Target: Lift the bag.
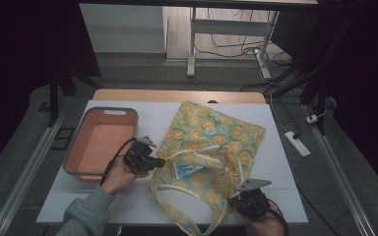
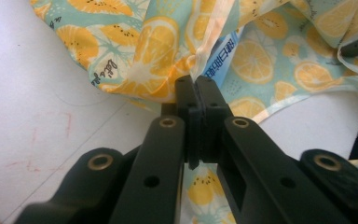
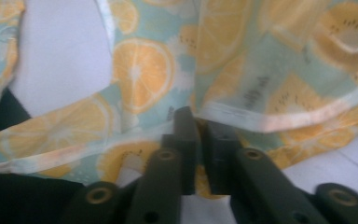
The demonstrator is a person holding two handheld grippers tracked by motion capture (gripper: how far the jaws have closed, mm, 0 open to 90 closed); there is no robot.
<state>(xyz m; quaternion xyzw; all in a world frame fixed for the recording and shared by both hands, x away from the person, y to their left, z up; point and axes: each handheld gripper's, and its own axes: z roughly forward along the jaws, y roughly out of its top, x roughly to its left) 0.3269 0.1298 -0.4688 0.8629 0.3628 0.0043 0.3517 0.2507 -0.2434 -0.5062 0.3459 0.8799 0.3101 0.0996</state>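
Note:
A cloth bag printed with orange slices lies in the middle of the white table, its mouth toward me. A blue and white packet shows inside the mouth, and the packet appears just beyond the left jaws. My left gripper is shut on the bag's left mouth edge. My right gripper is shut on the right mouth edge near the table's front; the hem sits between its jaws. A loose handle strap loops over the front edge.
A salmon basin with a grey rim stands empty at the left, just behind my left hand. Bare table lies right of the bag. Beyond the table are a desk frame, cables and a power strip on the floor.

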